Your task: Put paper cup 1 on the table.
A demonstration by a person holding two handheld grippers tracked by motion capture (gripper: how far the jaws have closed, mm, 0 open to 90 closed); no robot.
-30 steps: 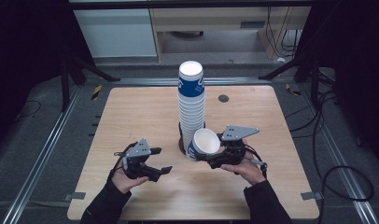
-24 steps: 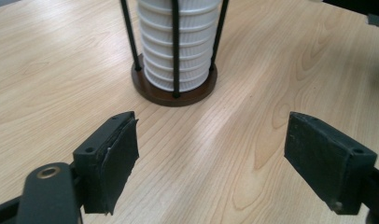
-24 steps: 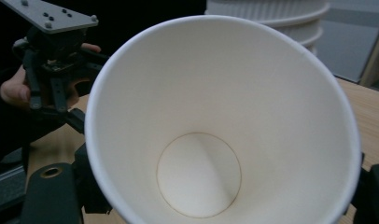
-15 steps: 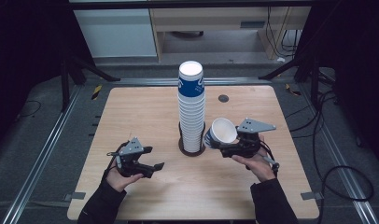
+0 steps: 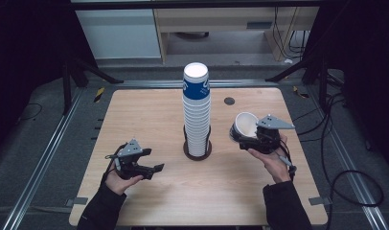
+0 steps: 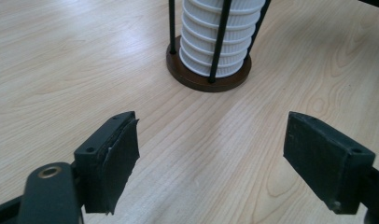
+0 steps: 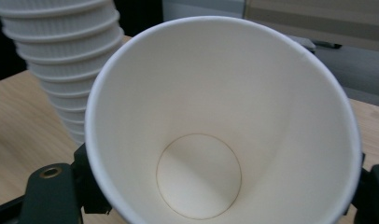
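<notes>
Your left gripper [image 5: 152, 168] sits low at about 7 o'clock on the table, jaws pointing toward 3 o'clock with a wide gap and nothing between the pads [image 6: 120, 154], though they've just been closing a touch. Your right gripper [image 5: 240, 140] is over at 4 o'clock, raised off the surface, jaws aimed toward 9 o'clock and clamped tight. Both forearms come in from 6 o'clock.
</notes>
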